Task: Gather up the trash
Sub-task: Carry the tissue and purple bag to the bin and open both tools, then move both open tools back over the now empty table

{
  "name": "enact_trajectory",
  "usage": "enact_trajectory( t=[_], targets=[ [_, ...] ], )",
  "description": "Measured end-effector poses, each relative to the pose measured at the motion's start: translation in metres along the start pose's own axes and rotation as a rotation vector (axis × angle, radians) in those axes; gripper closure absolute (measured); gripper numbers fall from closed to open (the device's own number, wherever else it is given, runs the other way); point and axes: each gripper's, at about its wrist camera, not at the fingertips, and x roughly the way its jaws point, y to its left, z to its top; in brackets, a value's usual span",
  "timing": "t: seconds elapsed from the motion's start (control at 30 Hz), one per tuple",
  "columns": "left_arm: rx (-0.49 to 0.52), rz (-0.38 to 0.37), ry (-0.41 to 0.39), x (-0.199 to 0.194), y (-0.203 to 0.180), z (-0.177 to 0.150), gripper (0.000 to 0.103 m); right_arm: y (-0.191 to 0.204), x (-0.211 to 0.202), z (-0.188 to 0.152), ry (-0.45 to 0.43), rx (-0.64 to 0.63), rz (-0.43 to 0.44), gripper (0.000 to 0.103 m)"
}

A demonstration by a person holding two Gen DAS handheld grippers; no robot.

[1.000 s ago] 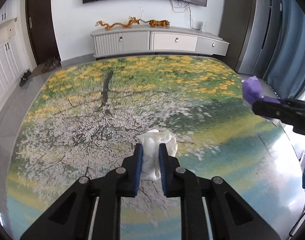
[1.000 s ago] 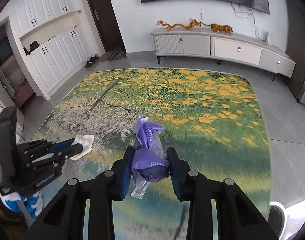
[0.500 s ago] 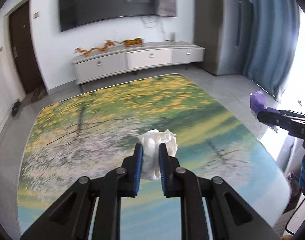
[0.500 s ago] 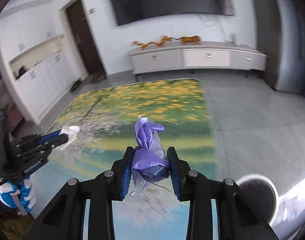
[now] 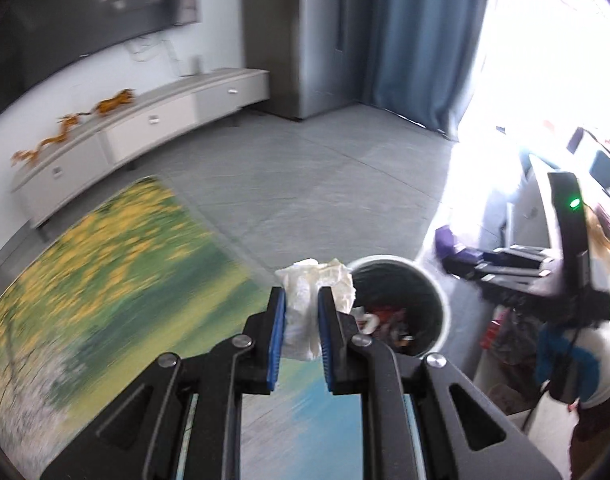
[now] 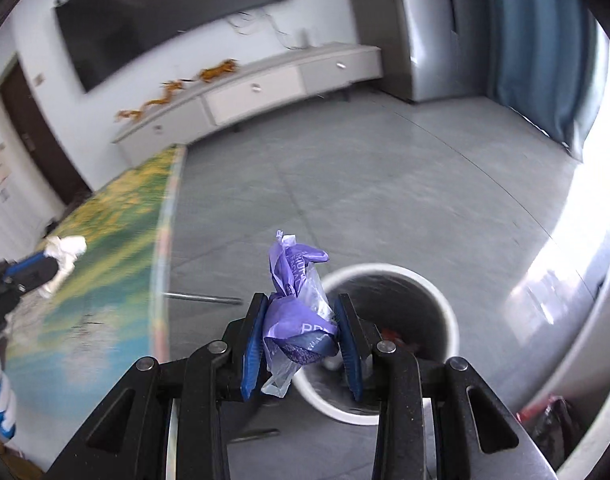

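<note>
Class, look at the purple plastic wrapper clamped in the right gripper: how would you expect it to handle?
The purple plastic wrapper is crumpled and bulges between the right gripper's pads, so probably floppy and light. A thin clear tail dangles below; it will likely flutter rather than drop straight into the bin.

Between the blue ribbed pads of the left gripper (image 5: 301, 332) a crumpled white tissue (image 5: 311, 296) is held, soft and matt like paper. The gripper arms are seen as matt black plastic with bright metal rivets. In the right gripper (image 6: 301, 344) a wrinkled purple wrapper (image 6: 295, 312) of thin glossy plastic film is clamped, partly clear. Just ahead of both tools, a bin (image 6: 445, 312) of smooth white plastic is lined in dark film. The table (image 5: 105, 280) below is glossy, with a printed top. The floor (image 6: 365, 208) beyond is of smooth grey tile.
</note>
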Motion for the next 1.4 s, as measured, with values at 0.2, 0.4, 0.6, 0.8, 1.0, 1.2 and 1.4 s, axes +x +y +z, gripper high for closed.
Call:
enact_trajectory(
  t=[0.2, 0.4, 0.6, 0.8, 1.0, 1.2, 1.4],
  targets=[
    [0.040, -0.080, 0.073, 0.056, -0.046, 0.028, 0.087, -0.043, 0.024, -0.004, 0.052, 0.064, -0.045, 0.070],
    [0.029, -0.100, 0.130, 0.105, -0.068, 0.044, 0.083, -0.070, 0.052, -0.004, 0.092, 0.107, -0.060, 0.070],
    [0.019, -0.119, 0.142, 0.129, -0.079, 0.051, 0.058, -0.085, 0.064, -0.010, 0.110, 0.134, -0.097, 0.055],
    [-0.005, -0.125, 0.142, 0.127, -0.075, 0.049, 0.057, -0.094, 0.057, -0.017, 0.101, 0.170, -0.119, 0.052],
    [-0.037, -0.061, 0.077, 0.092, -0.047, 0.043, 0.056, -0.087, 0.035, -0.010, 0.053, 0.190, -0.118, 0.048],
    [-0.101, 0.058, -0.006, 0.037, 0.003, 0.025, 0.049, -0.041, 0.008, 0.011, -0.022, 0.121, -0.066, 0.043],
    [-0.175, 0.157, -0.082, -0.029, 0.063, -0.008, 0.048, 0.018, -0.030, 0.030, -0.103, 0.005, -0.033, 0.041]
  ],
)
